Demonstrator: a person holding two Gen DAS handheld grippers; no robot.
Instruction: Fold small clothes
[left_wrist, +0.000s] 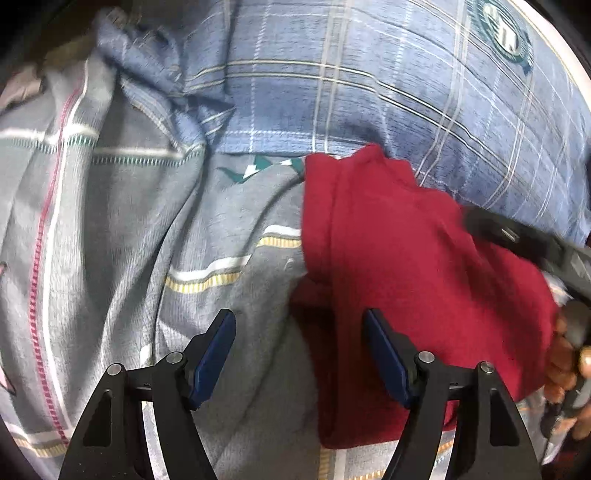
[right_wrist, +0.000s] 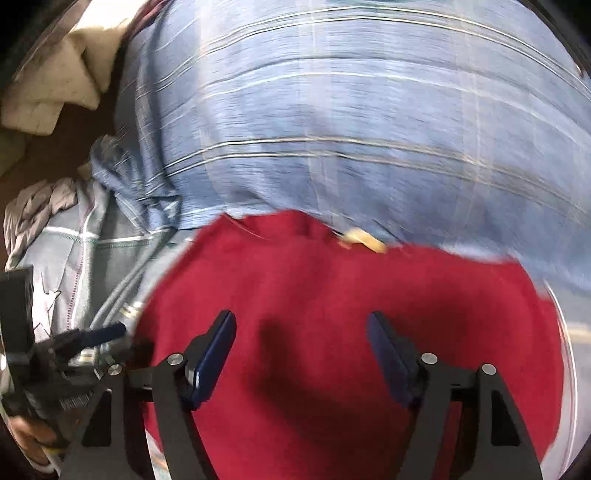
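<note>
A small dark red garment (left_wrist: 399, 266) lies folded on a blue-and-grey checked bedsheet (left_wrist: 332, 85). My left gripper (left_wrist: 300, 317) is open and empty, hovering over the garment's left edge, one finger above the sheet and one above the red cloth. My right gripper (right_wrist: 301, 319) is open and empty, just above the middle of the red garment (right_wrist: 332, 288). A pale tag (right_wrist: 364, 238) shows at the garment's far edge. The right gripper's body (left_wrist: 535, 247) enters the left wrist view from the right. The left gripper's body (right_wrist: 44, 350) shows at the left of the right wrist view.
The grey part of the sheet (left_wrist: 122, 236) is rumpled into folds at the left. A round teal emblem (left_wrist: 506, 33) is printed on the blue part at the far right. A cream padded surface (right_wrist: 55, 85) lies beyond the sheet at the upper left.
</note>
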